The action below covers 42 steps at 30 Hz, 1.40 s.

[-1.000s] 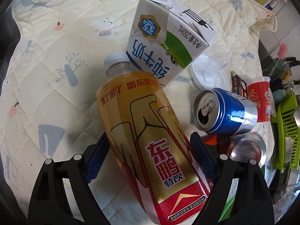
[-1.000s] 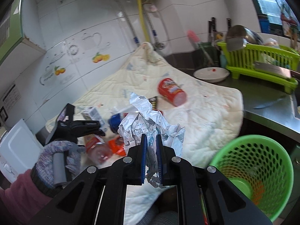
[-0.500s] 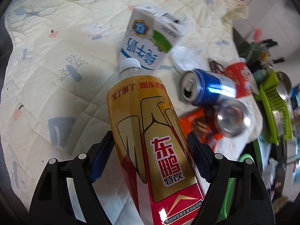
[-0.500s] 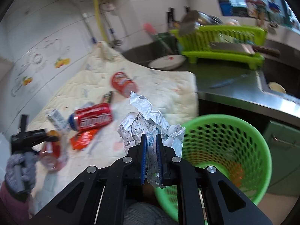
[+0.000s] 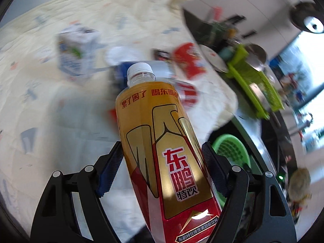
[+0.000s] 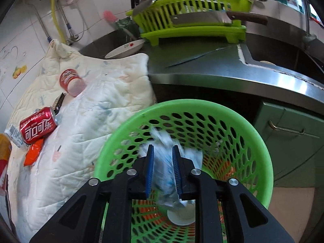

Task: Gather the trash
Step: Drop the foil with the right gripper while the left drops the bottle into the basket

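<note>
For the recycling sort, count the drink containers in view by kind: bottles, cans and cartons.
Bottles: 1, the bottle
Cans: 2, the red can and the blue can
Cartons: 1, the milk carton
Total: 4

Drink bottle in left claw

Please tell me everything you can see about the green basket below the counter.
The green basket is round, of bright plastic as it looks, its wall pierced with rows of oval holes under a smooth rim. It stands upright beside the quilt's hanging edge, before a green cabinet door. Inside lie a small white cup and something orange. Blurred crumpled paper is above its opening, between the right claw's opening jaws.
</note>
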Motion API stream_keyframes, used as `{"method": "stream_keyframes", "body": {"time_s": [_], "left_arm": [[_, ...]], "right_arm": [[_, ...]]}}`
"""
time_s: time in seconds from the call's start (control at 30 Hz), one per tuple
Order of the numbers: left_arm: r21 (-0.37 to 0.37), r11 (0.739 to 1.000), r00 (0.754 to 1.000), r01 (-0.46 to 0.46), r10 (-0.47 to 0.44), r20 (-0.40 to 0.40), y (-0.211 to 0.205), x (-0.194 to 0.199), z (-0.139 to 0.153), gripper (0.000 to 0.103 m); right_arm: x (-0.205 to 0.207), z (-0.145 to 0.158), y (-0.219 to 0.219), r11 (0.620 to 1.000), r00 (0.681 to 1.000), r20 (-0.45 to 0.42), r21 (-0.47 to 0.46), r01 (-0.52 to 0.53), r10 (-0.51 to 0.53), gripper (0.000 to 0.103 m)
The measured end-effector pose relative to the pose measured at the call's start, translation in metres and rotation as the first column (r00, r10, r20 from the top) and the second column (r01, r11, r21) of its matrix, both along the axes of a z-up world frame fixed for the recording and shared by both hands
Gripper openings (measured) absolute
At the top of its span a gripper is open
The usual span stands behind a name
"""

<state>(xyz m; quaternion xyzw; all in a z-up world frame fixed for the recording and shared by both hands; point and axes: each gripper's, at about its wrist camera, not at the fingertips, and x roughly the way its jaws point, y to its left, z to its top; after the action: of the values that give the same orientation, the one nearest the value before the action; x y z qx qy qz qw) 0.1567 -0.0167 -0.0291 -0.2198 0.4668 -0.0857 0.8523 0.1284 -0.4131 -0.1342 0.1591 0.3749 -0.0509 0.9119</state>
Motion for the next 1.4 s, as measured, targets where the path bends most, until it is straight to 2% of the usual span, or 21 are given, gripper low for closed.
{"method": "stream_keyframes", "body": {"time_s": [0.03, 0.17, 0.33, 0.43, 0.6, 0.77, 0.9, 0.97, 1.0, 1.17, 1.27, 1.3, 1.4], "left_arm": [[-0.004, 0.999, 0.999, 0.035, -0.035, 0.008, -0.013, 0.002, 0.003, 0.077], [-0.005, 0.986, 0.985, 0.166, -0.166, 0.036, -0.066, 0.013, 0.008, 0.077], [-0.003, 0.944, 0.943, 0.33, -0.33, 0.039, -0.134, 0.023, 0.0, 0.077], [0.01, 0.918, 0.918, 0.397, -0.397, 0.014, -0.174, 0.03, -0.014, 0.077], [0.034, 0.872, 0.873, 0.488, -0.488, -0.018, -0.232, 0.037, -0.038, 0.077], [0.034, 0.847, 0.847, 0.531, -0.528, -0.061, -0.274, 0.043, -0.06, 0.077], [0.072, 0.822, 0.825, 0.565, -0.56, -0.079, -0.304, 0.048, -0.077, 0.077], [0.118, 0.804, 0.812, 0.583, -0.579, -0.071, -0.315, 0.048, -0.083, 0.077], [0.16, 0.79, 0.805, 0.591, -0.588, -0.071, -0.323, 0.047, -0.087, 0.077], [0.252, 0.734, 0.77, 0.631, -0.633, -0.084, -0.341, 0.047, -0.101, 0.077], [0.366, 0.673, 0.742, 0.643, -0.665, -0.082, -0.355, 0.041, -0.11, 0.078], [0.416, 0.636, 0.728, 0.65, -0.678, -0.1, -0.36, 0.038, -0.115, 0.078], [0.496, 0.572, 0.704, 0.654, -0.7, -0.121, -0.365, 0.035, -0.124, 0.078]], "right_arm": [[-0.002, 0.0, -0.004, 1.0, 1.0, 0.007, 0.003, 0.007, -0.007, 0.031], [-0.017, 0.004, -0.014, 1.0, 0.999, 0.036, 0.017, 0.025, -0.026, 0.034], [-0.043, 0.02, -0.019, 0.999, 0.996, 0.086, -0.004, 0.038, -0.037, 0.044], [-0.062, 0.03, -0.023, 0.999, 0.992, 0.115, -0.023, 0.049, -0.046, 0.051], [-0.091, 0.04, -0.029, 0.996, 0.987, 0.149, -0.06, 0.069, -0.06, 0.056], [-0.11, 0.042, -0.038, 0.995, 0.982, 0.172, -0.047, 0.092, -0.083, 0.06], [-0.119, 0.037, -0.047, 0.993, 0.979, 0.176, -0.025, 0.113, -0.107, 0.06], [-0.123, 0.033, -0.051, 0.993, 0.978, 0.176, -0.013, 0.117, -0.113, 0.06], [-0.124, 0.031, -0.053, 0.993, 0.978, 0.171, -0.014, 0.12, -0.116, 0.06], [-0.127, 0.025, -0.058, 0.991, 0.979, 0.157, -0.003, 0.134, -0.132, 0.06], [-0.128, 0.022, -0.062, 0.991, 0.978, 0.157, 0.014, 0.136, -0.137, 0.06], [-0.128, 0.021, -0.062, 0.99, 0.978, 0.157, 0.014, 0.138, -0.139, 0.06], [-0.129, 0.019, -0.063, 0.991, 0.978, 0.158, 0.022, 0.135, -0.137, 0.06]]}}
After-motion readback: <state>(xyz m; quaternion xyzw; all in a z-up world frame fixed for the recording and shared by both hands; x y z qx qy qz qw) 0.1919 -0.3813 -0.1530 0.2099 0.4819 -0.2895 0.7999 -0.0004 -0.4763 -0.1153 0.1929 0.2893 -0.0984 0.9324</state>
